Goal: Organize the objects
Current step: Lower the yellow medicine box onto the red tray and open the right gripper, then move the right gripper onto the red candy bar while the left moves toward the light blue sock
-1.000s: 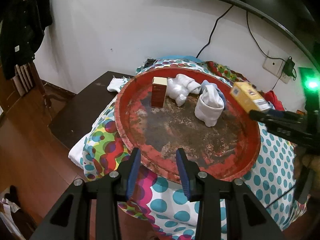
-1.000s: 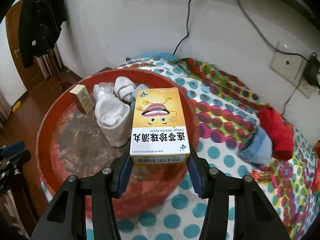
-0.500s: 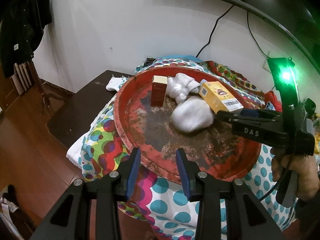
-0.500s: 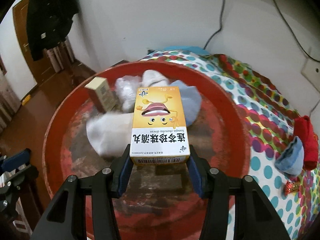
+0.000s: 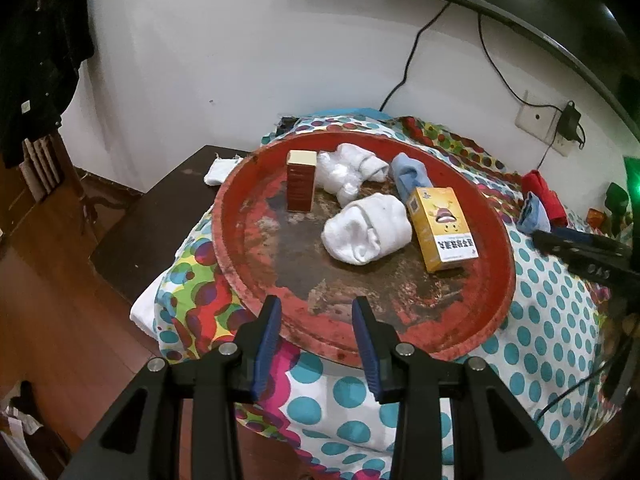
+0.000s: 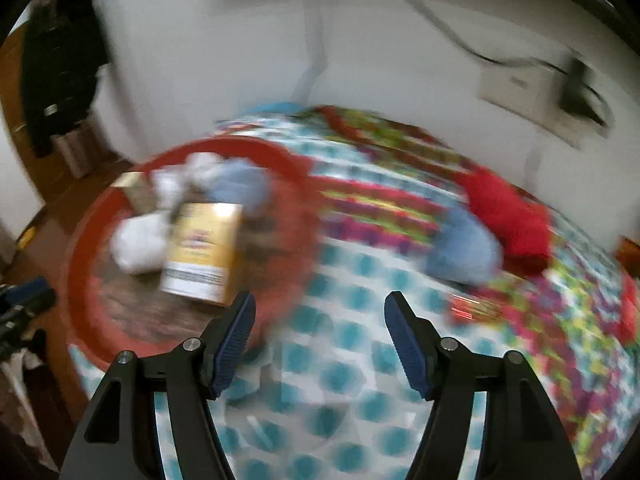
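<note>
Yellow medicine box (image 5: 442,229) lying inside the round red tray (image 5: 236,216), near its right rim, touching the white rolled sock (image 5: 366,231) at its left. Farther back in the tray: upright brown box (image 5: 301,186), bundle of white socks (image 5: 349,171), blue sock (image 5: 410,175). Tray resting on the spotted bedspread (image 5: 552,320). Outside the tray, on the bedspread: another blue sock (image 6: 464,250) touching a red cloth (image 6: 512,216).

Right gripper (image 6: 320,334) over the bedspread, jaws just opened wide, nothing between them. Left gripper (image 5: 316,338) at the tray's near rim, jaws narrow, gripping nothing.
</note>
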`<state>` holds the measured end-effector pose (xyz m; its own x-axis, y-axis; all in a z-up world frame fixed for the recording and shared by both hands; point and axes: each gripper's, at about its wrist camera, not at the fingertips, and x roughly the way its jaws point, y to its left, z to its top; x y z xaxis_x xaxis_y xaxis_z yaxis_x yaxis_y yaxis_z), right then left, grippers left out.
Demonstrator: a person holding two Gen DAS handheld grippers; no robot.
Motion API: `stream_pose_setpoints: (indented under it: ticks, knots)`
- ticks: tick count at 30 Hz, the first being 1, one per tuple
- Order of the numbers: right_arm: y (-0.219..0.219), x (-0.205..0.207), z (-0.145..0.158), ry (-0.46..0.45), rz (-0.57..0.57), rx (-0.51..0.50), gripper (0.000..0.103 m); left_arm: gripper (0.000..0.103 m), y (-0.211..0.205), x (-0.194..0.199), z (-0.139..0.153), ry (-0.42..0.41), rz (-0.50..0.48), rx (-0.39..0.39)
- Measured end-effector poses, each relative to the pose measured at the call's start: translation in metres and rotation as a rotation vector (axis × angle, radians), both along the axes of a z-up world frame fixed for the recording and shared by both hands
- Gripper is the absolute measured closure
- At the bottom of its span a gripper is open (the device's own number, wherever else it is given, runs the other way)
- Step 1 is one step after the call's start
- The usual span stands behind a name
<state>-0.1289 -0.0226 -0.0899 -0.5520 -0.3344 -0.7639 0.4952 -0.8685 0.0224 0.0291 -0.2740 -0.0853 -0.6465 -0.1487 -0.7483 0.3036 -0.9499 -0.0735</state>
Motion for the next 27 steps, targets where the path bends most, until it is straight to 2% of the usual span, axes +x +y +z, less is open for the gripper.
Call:
stream_pose_setpoints:
  ticks: [5,8,17,20,27]
  knots:
    - [0.07,-0.028,-0.013,-0.028,-0.146,0.027,0.033,0.066,0.013,-0.002,0.0,0.0,-0.035,-0.025]
    - [0.089,-0.039,-0.023,-0.045,-0.175,0.024,0.032,0.066,0.019,-0.004,-0.002,-0.007,-0.052,-0.041]
    - [0.083,-0.066,-0.053,-0.081,-0.187,0.037,0.028,0.066,0.028,-0.006,-0.004,-0.016,-0.079,-0.039]
    - [0.083,-0.07,-0.06,-0.085,-0.19,0.039,0.028,0.066,0.027,-0.007,-0.006,-0.015,-0.097,0.008]
    - [0.079,-0.074,-0.066,-0.074,-0.191,0.047,0.028,0.066,0.034,-0.009,-0.01,-0.034,-0.112,-0.02]
